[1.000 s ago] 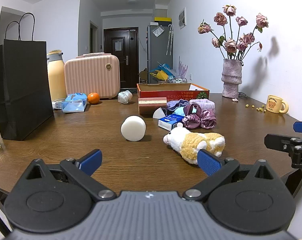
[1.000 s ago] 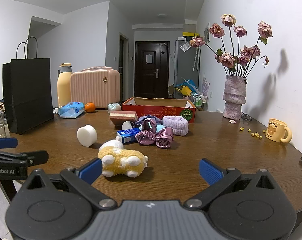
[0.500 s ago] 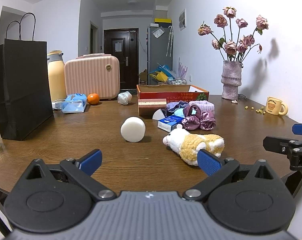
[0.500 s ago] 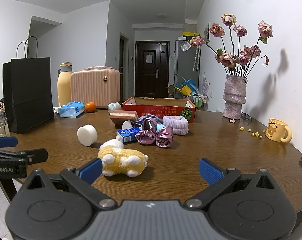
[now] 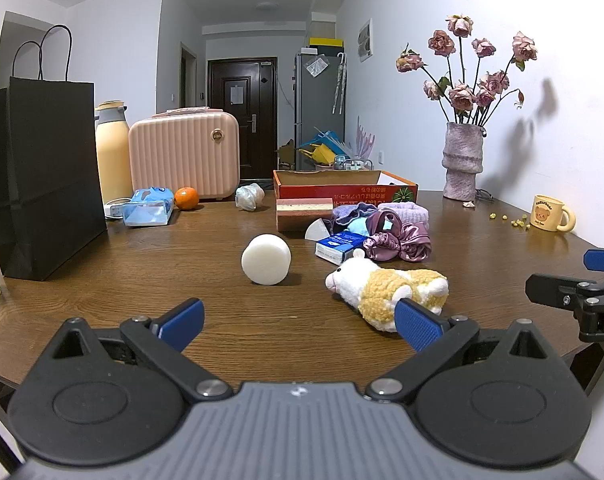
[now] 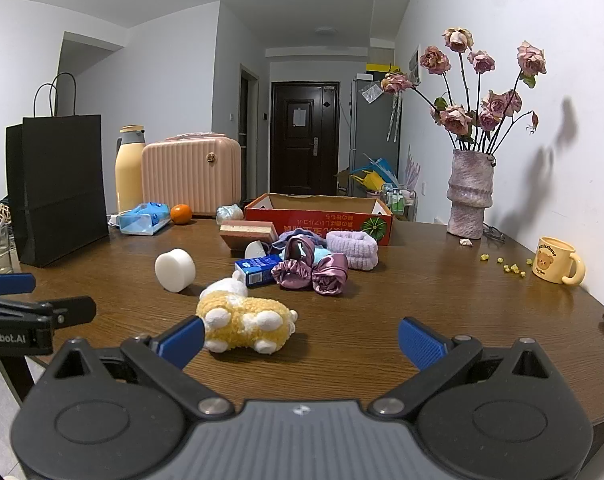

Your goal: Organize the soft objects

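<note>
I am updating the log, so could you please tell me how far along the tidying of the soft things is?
Nothing looks done yet: the red cardboard box shows nothing inside from here. Nothing is in hand; the left claw and right claw are both open and empty. Left on the table: the plush toy, satin scrunchies, lavender band and white foam cylinder.

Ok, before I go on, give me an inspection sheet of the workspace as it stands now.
Surface: brown wooden table, dry, small yellow bits near the mug.
Job's things: plush toy lying on its side nearest; satin scrunchies, purple headband, white foam cylinder and layered sponge in front of the red cardboard box, which looks empty.
Clutter: black paper bag, thermos, pink case, orange, tissue pack, blue carton, vase.
Grippers: left gripper and right gripper open, empty, at the near edge.
Cables: a dark one behind the vase.
Surroundings: hallway, dark door, grey cabinet.
</note>
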